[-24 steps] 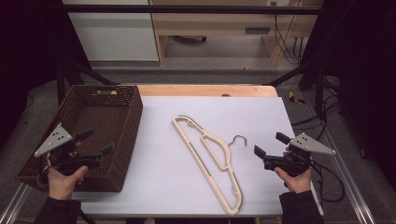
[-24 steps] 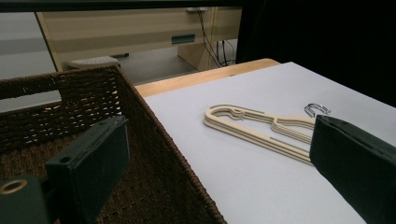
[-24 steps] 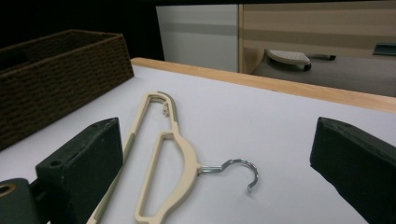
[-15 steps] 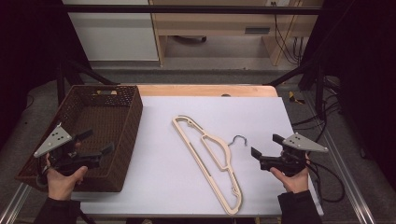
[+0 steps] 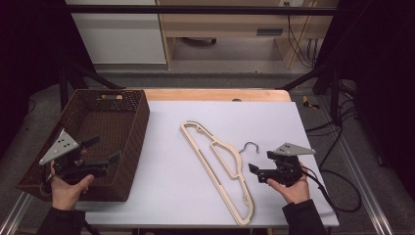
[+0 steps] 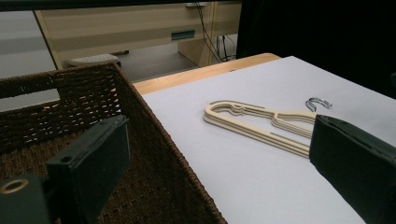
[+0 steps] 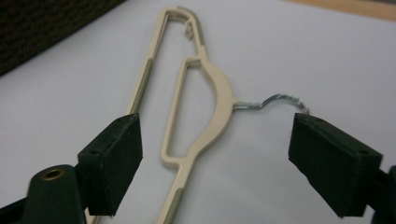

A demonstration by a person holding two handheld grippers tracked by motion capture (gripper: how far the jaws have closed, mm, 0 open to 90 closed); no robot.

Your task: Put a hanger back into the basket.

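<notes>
A beige plastic hanger (image 5: 237, 166) with a metal hook (image 5: 251, 145) lies flat on the white table (image 5: 186, 196), running from mid-table toward the front edge. My right gripper (image 5: 261, 161) hovers just right of the hanger's neck, open and pointing left. In the right gripper view, the jaws (image 7: 219, 144) frame the hanger (image 7: 219, 93) and its hook (image 7: 280, 100) without touching either. My left gripper (image 5: 104, 149) hangs open over the brown wicker basket (image 5: 139, 122), nothing between its fingers. In the left gripper view the hanger (image 6: 247, 121) lies beyond the basket wall (image 6: 154, 135).
The basket takes up the table's left side, and I see nothing inside it. A wooden strip (image 5: 215, 94) runs along the far table edge. A black cable (image 5: 337, 196) trails from the right gripper off the table's right side. Bare white tabletop lies between basket and hanger.
My right gripper has slid left, closer to the hanger's neck and hook. The left gripper stays over the basket. The hanger has not moved.
</notes>
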